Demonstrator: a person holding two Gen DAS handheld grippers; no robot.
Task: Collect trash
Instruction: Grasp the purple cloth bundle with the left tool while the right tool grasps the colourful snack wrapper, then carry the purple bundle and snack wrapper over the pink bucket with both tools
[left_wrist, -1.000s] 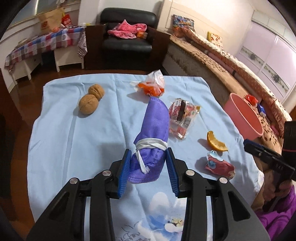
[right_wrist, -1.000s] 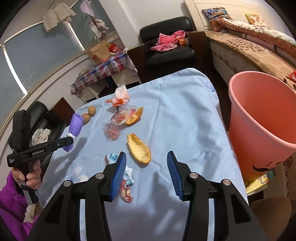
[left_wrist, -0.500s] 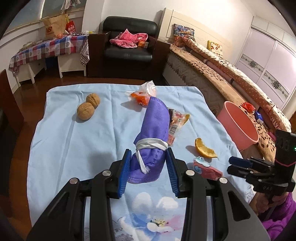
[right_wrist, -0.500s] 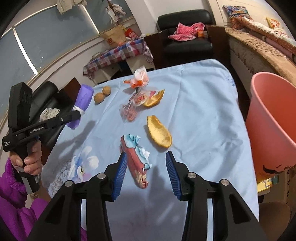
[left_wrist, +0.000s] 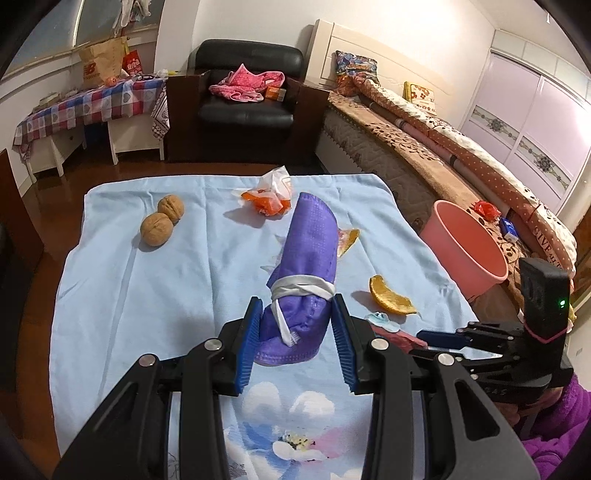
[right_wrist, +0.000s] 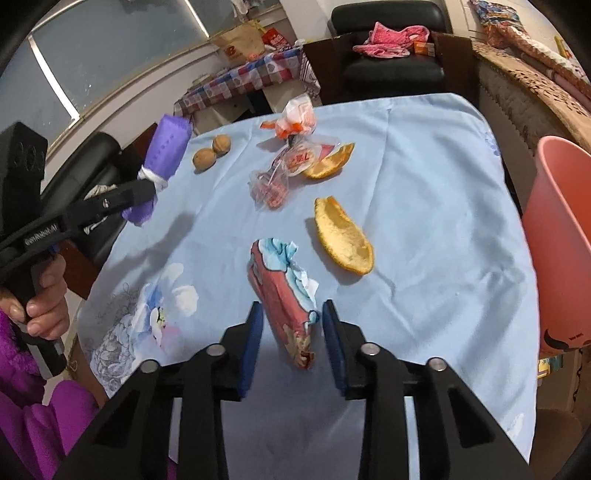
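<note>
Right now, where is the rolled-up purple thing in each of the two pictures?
Left wrist view: the purple roll stands in the middle, its lower end clamped in the left claw.
Right wrist view: it is at the upper left, sticking up from that same claw.
Shared landmark: the two walnuts lie on the blue cloth near it.

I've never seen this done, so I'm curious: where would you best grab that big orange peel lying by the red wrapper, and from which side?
Probably across its narrow width, near the middle, coming down from above. The peel is a long, shallow boat lying hollow side up on the cloth, so its two raised long edges give the tool's fingers something to pinch. End to end it looks too long to span.
</note>
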